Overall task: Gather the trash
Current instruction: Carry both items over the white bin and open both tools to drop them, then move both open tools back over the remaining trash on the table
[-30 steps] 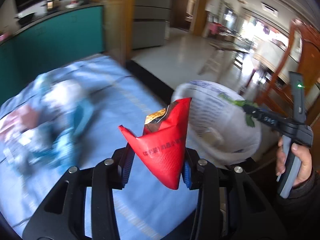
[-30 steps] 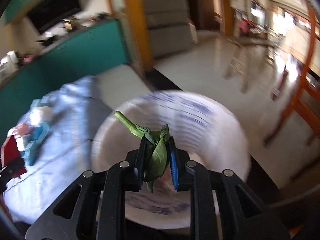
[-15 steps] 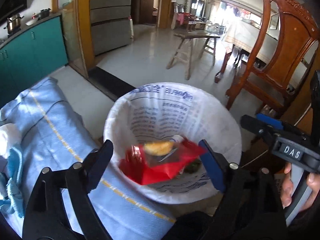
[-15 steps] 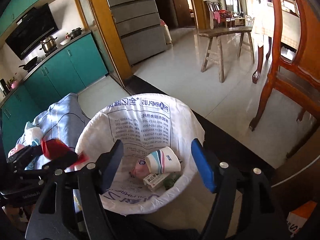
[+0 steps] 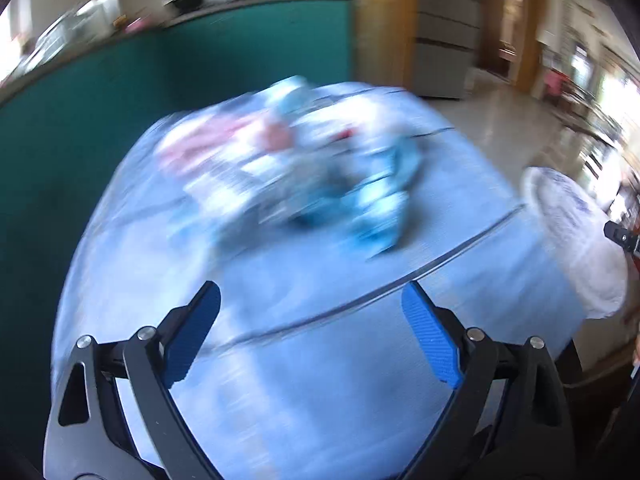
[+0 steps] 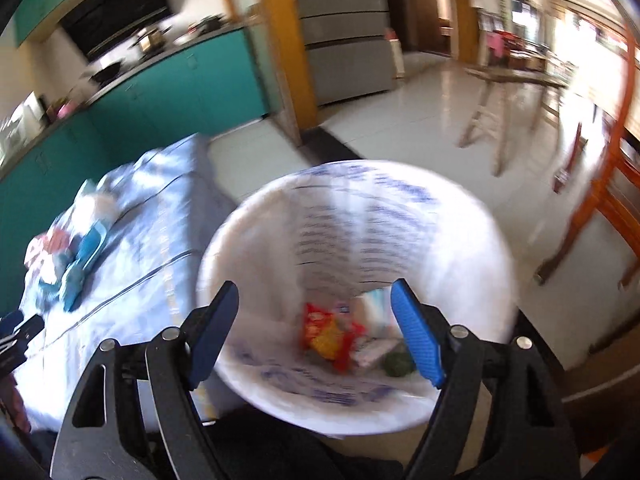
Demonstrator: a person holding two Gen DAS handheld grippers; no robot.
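1. Over the pale blue cloth-covered table (image 5: 304, 360), the left gripper (image 5: 312, 336) stands wide and empty; its jaws have just been opening and nothing lies between the blue pads.
2. Beyond it, well apart from the fingertips, sits the remaining trash: a blurred heap of crumpled white, pink and blue wrappers (image 5: 296, 176).
3. Beside the table's edge stands the white plastic-lined waste bin (image 6: 472, 240). The right gripper (image 6: 316, 336) hangs above its mouth, jaws spread with nothing held, having just been opening as well.
4. Inside the bin lie a red-and-yellow snack packet (image 6: 328, 332), a green leafy scrap (image 6: 396, 364) and pale cartons.
5. The heap looks light, soft and crinkly, probably slippery film. I would pinch a raised fold or a corner, not a flat face, and close firmly: nothing there seems fragile, though a loose piece may slide free.
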